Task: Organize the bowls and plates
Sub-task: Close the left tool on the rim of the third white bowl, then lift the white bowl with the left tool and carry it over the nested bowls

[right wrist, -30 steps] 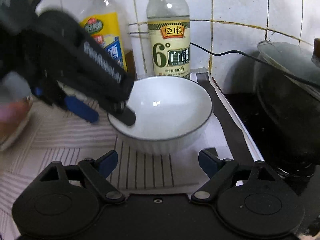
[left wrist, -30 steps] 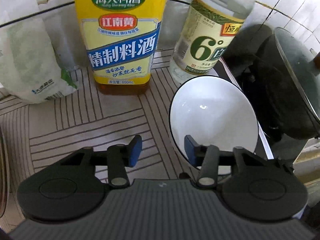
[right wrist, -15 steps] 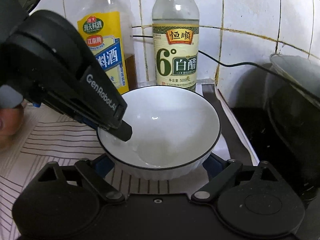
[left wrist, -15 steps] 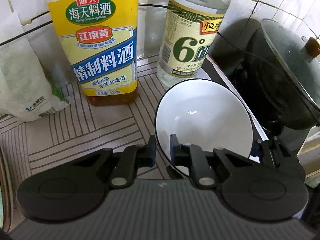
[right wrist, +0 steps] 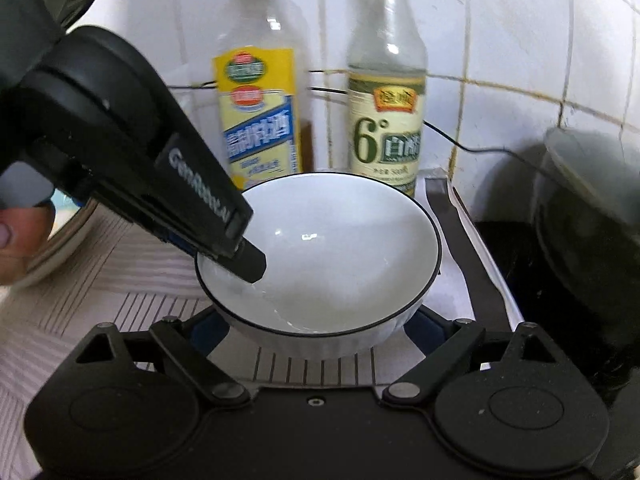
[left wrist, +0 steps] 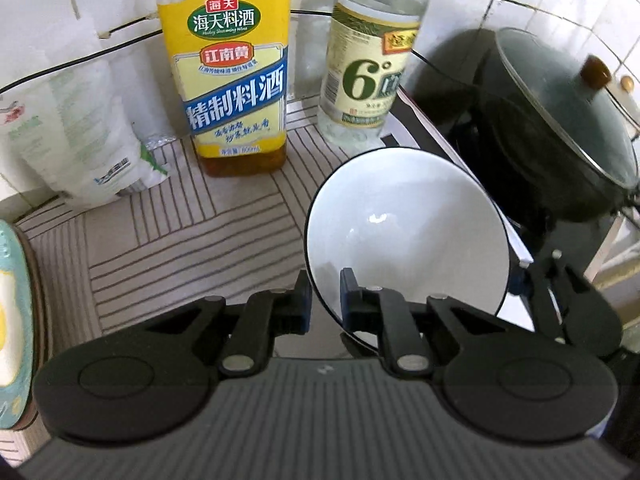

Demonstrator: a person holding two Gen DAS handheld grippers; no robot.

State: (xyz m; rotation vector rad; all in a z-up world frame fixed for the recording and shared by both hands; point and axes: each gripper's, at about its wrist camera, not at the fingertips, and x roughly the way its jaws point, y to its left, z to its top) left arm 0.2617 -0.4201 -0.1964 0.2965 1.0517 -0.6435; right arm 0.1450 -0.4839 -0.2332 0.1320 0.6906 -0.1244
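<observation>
A white bowl with a thin dark rim is held above the striped mat. My left gripper is shut on its near-left rim, one finger inside the bowl and one outside. In the right wrist view the same bowl lies between the wide-spread fingers of my right gripper, which flank its base; the left gripper reaches in from the upper left. A stack of plates shows at the far left edge of the left wrist view.
A yellow-labelled cooking wine bottle and a clear vinegar bottle stand against the tiled wall. A white bag leans at the left. A dark lidded pot sits on the stove at the right.
My left gripper closed on the bowl's rim and lifted it. My right gripper moved forward until its open fingers flank the bowl's base.
</observation>
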